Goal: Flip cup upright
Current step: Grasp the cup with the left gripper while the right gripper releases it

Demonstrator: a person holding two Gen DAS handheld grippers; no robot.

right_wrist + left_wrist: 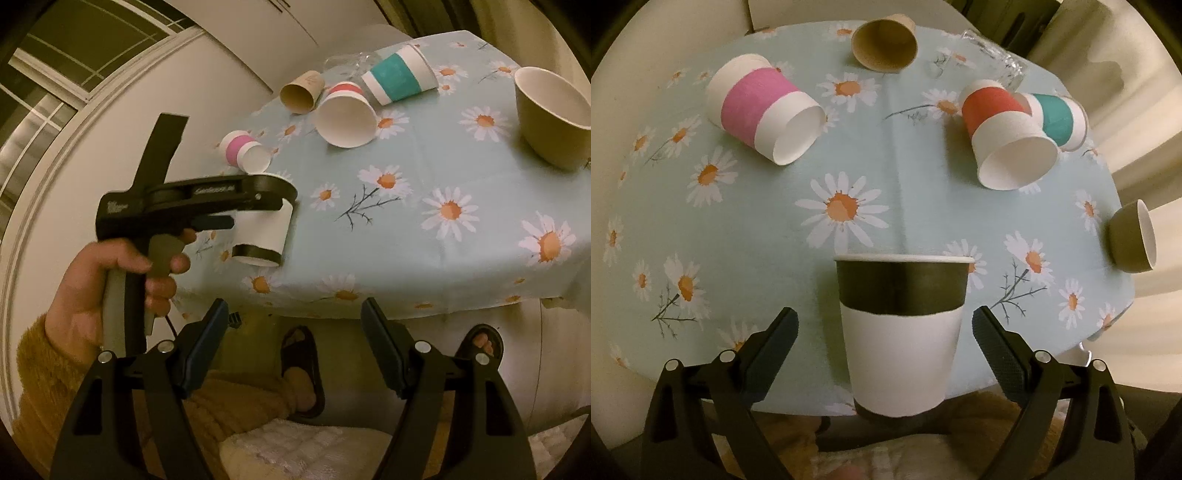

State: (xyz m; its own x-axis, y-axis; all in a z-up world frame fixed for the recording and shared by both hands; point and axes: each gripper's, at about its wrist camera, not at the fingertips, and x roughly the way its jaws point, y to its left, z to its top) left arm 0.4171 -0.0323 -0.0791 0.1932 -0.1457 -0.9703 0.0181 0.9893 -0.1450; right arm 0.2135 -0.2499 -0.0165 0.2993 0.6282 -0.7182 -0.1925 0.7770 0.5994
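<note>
Black-banded cup [900, 332] sits btwn wide-open, empty left hand-held gripper [886, 332] fingers at near bench [775, 229] edge, axis vertical; right hand-held gripper [293, 339] open, empty, off-bench.

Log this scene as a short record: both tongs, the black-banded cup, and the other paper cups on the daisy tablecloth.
left tongs: open, fingers on either side of the black-banded cup, gaps on both sides
right tongs: open, empty, off the near table edge
black-banded cup: at the near table edge, not gripped; which way up is unclear between the views
pink cup: on its side
brown cup: on its side, far edge
red cup: on its side
teal cup: on its side, right behind the red cup
</note>
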